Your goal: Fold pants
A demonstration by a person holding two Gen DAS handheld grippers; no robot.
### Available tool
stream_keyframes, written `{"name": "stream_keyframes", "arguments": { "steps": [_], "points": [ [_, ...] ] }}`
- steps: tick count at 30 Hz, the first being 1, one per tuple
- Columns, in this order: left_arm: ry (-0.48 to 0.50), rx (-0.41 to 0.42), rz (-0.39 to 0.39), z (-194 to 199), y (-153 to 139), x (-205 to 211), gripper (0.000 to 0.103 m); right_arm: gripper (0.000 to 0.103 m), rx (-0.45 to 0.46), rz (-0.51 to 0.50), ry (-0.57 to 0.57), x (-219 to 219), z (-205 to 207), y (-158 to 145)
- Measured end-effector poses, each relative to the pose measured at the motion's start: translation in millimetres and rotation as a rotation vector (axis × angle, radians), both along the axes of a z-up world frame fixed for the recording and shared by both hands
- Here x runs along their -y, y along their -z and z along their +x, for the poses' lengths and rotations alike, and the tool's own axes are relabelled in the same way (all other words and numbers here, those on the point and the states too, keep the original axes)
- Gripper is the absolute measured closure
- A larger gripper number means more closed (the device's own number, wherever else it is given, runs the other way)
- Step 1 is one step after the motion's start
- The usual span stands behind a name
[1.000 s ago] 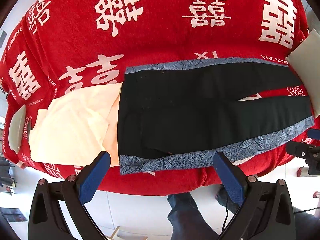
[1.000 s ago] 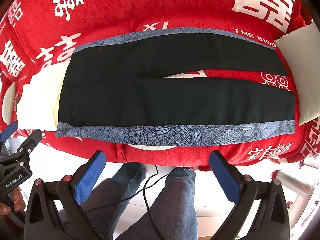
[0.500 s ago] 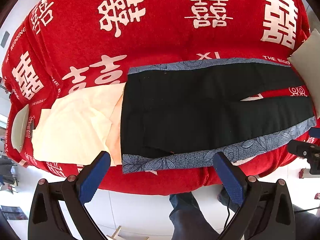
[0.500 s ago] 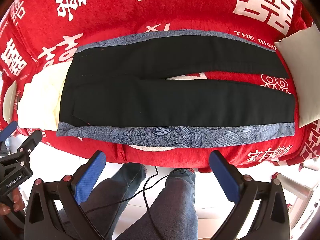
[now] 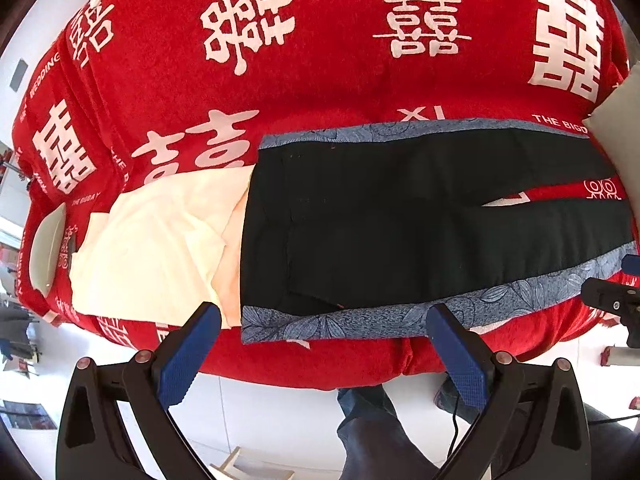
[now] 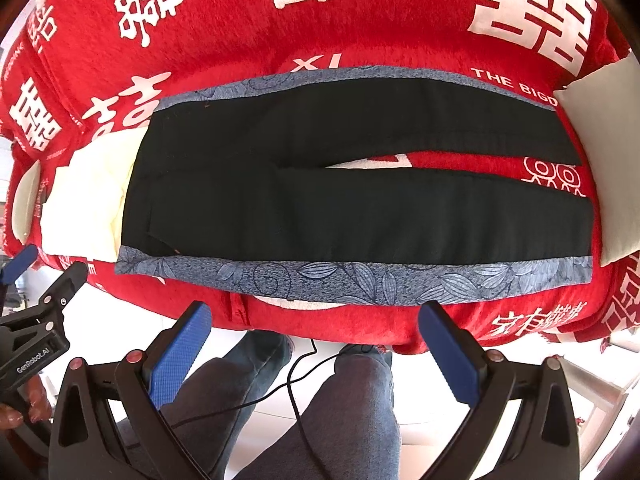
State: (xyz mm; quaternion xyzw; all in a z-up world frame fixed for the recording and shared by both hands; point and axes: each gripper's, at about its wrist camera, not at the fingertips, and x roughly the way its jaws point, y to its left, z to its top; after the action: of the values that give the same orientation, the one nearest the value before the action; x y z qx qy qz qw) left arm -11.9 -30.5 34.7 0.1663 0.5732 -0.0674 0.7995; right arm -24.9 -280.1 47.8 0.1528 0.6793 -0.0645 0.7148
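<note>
Red blanket [image 5: 320, 60] holds flat pants [image 6: 360, 184]; both grippers wide.

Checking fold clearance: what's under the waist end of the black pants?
The pants lie flat on the red blanket. Their waist end overlaps a cream cloth, which sticks out leftward. How far it runs beneath is hidden. Both grippers are open, touching nothing.

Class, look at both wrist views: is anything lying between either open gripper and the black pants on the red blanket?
Nothing visible. The left gripper and right gripper both hang open off the near edge, and the pants lie flat with only bare red blanket before them. The cream cloth sits aside.
</note>
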Motion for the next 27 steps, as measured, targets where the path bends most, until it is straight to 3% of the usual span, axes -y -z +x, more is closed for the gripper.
{"name": "stream_keyframes", "arguments": {
  "steps": [19, 27],
  "points": [
    [-0.169, -0.042, 0.008, -37.2, -3.7, 29.2, 0.000, 0.000, -0.009, 0.057, -0.092, 38.0, -10.0, 0.1],
    [-0.189, -0.092, -0.018, -39.0, 14.4, 18.1, 0.000, 0.000, -0.045, 0.091, -0.038, 43.9, -24.0, 14.4]
  ]
}}
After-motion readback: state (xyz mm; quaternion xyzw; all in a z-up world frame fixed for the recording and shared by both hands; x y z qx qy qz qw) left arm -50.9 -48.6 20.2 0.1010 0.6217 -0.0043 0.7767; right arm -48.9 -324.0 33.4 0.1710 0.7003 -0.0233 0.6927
